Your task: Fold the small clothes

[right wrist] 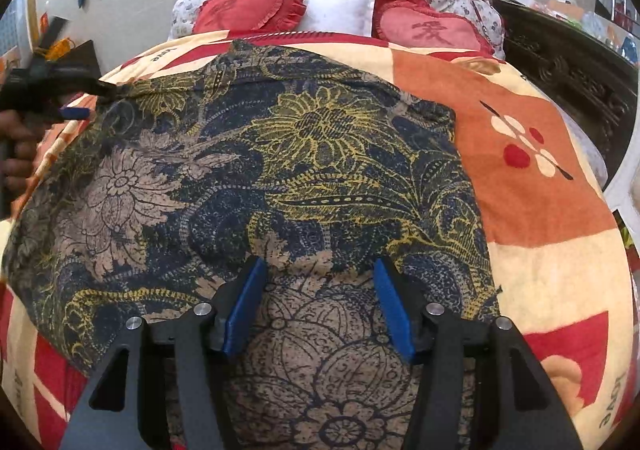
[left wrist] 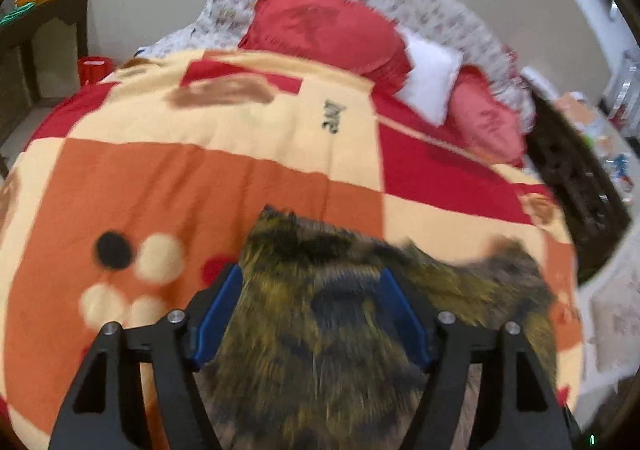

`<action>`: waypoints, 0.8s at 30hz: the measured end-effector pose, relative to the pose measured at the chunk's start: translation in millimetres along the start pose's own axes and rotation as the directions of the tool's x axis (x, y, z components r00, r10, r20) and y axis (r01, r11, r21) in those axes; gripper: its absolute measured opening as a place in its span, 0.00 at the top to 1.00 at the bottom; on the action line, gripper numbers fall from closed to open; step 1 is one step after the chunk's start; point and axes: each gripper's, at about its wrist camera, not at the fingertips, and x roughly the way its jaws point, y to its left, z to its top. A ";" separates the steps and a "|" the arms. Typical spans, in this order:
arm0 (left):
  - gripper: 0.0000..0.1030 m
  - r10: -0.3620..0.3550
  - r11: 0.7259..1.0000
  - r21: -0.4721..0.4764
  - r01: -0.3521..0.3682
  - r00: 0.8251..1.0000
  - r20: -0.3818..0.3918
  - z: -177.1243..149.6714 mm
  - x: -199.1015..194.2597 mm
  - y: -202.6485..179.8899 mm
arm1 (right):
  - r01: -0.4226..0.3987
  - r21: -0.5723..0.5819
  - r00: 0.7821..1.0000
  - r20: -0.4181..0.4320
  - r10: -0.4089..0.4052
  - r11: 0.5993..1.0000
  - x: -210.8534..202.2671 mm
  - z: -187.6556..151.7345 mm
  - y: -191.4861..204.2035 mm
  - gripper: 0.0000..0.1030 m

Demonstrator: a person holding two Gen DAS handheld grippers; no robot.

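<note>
Garment: floral-print cloth [right wrist: 280, 154] lies spread flat on the patchwork blanket [right wrist: 540, 210], below the heart cushions [right wrist: 248, 10].
Left gripper [left wrist: 312, 278]: jaws wide, gripping nothing, cloth beneath.
Right gripper [right wrist: 318, 270]: jaws wide, empty, over the cloth's near edge.

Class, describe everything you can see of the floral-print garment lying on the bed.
The floral-print garment is thin woven-looking cloth printed with large flowers and leaves in navy, mustard yellow and beige. It lies spread wide over the patchwork blanket, mostly flat with soft wrinkles. The right gripper hangs over its near edge, jaws open, pads clear of the cloth. At its far left corner the left gripper is against the bunched fabric; whether it pinches it cannot be told.
</note>
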 end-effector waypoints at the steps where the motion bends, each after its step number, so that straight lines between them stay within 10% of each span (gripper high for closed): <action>1: 0.27 -0.026 1.000 0.005 0.026 1.000 0.006 -9.1 -15.3 3.2 | 0.004 -0.003 1.000 0.000 -0.004 1.000 -1.4 0.0 2.9 0.35; 11: 0.27 -0.223 0.975 -0.005 0.223 0.973 -0.053 -154.1 -115.0 33.9 | -0.039 0.008 0.996 0.075 0.038 0.999 -41.7 5.6 17.3 0.44; 14: 0.27 -0.229 0.973 0.010 0.229 0.972 -0.054 -173.3 -114.5 32.2 | -0.163 -0.060 0.978 0.122 0.170 0.985 -70.5 2.9 41.4 0.44; 19: 0.28 -0.222 0.971 -0.115 0.210 0.970 -0.100 -185.7 -88.1 53.1 | -0.177 -0.191 0.981 -0.110 0.158 0.965 -32.7 -26.7 69.5 0.44; 24: 0.26 -0.250 0.960 -0.147 0.237 0.966 -0.071 -194.8 -105.4 55.0 | -0.185 -0.144 0.983 -0.037 0.182 0.972 -48.8 -16.9 61.9 0.45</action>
